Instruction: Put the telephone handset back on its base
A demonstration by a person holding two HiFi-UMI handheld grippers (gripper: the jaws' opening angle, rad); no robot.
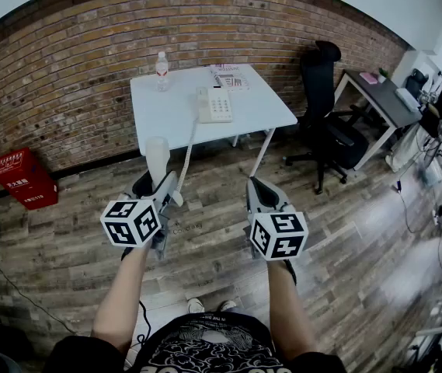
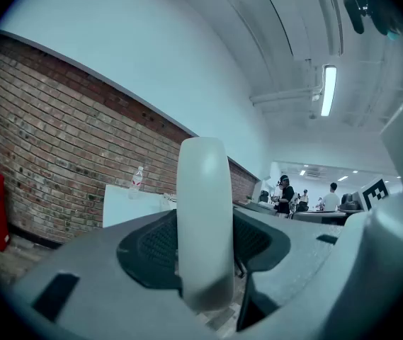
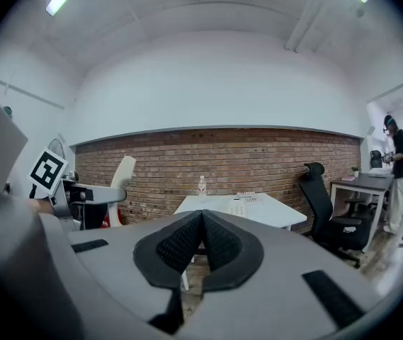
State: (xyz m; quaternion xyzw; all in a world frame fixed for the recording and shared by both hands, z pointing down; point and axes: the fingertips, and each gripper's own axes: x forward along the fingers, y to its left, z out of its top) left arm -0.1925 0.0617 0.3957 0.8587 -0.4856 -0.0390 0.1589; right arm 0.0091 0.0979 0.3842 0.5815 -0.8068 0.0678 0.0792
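The white telephone handset (image 1: pixel 157 158) stands upright in my left gripper (image 1: pixel 152 186), which is shut on its lower part. In the left gripper view the handset (image 2: pixel 202 218) fills the gap between the dark pads. Its coiled cord (image 1: pixel 187 152) runs up to the white telephone base (image 1: pixel 216 104), which lies on the white table (image 1: pixel 166 115), well ahead of both grippers. My right gripper (image 1: pixel 261 194) hangs beside the left one over the floor, shut with nothing in it; its pads (image 3: pixel 202 250) meet. The base (image 3: pixel 238 207) also shows far off in the right gripper view.
A water bottle (image 1: pixel 161 71) and a magazine (image 1: pixel 230 75) lie on the table's far part. A black office chair (image 1: pixel 325 123) stands right of the table, with a grey desk (image 1: pixel 376 99) and a person behind it. A red box (image 1: pixel 23 179) sits by the brick wall.
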